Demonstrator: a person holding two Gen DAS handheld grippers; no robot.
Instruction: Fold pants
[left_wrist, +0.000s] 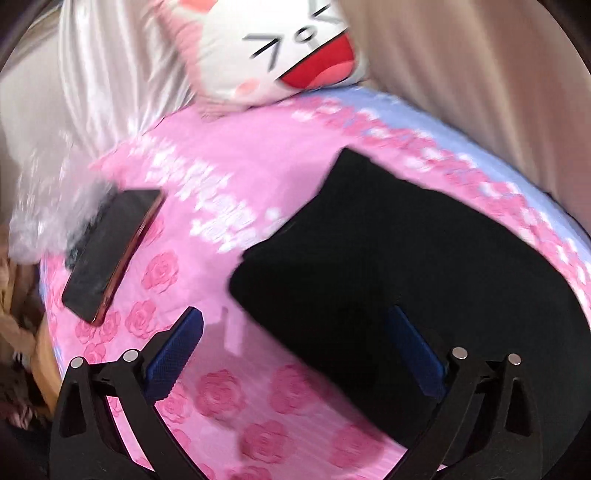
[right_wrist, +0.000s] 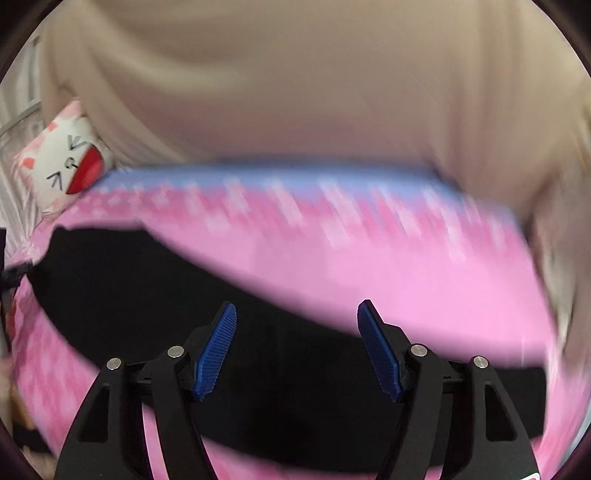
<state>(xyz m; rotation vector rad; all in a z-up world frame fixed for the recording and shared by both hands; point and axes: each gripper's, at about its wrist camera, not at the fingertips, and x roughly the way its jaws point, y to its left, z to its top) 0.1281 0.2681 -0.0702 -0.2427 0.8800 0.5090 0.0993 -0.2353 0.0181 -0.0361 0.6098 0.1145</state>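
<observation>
Black pants (left_wrist: 406, 266) lie flat on a pink rose-print bed cover (left_wrist: 221, 155). In the left wrist view they fill the right half. My left gripper (left_wrist: 295, 325) is open and empty, hovering over the pants' near left edge. In the right wrist view the pants (right_wrist: 147, 288) stretch as a long band from left to lower right over the pink cover (right_wrist: 406, 277). My right gripper (right_wrist: 297, 317) is open and empty above the band's middle. Both views are motion-blurred.
A black phone with a red edge (left_wrist: 110, 254) lies on the cover at the left, next to crumpled clear plastic (left_wrist: 40, 218). A white cat-face cushion (left_wrist: 280, 48) sits at the far side, also in the right wrist view (right_wrist: 70, 162). Beige curtain (right_wrist: 295, 81) hangs behind the bed.
</observation>
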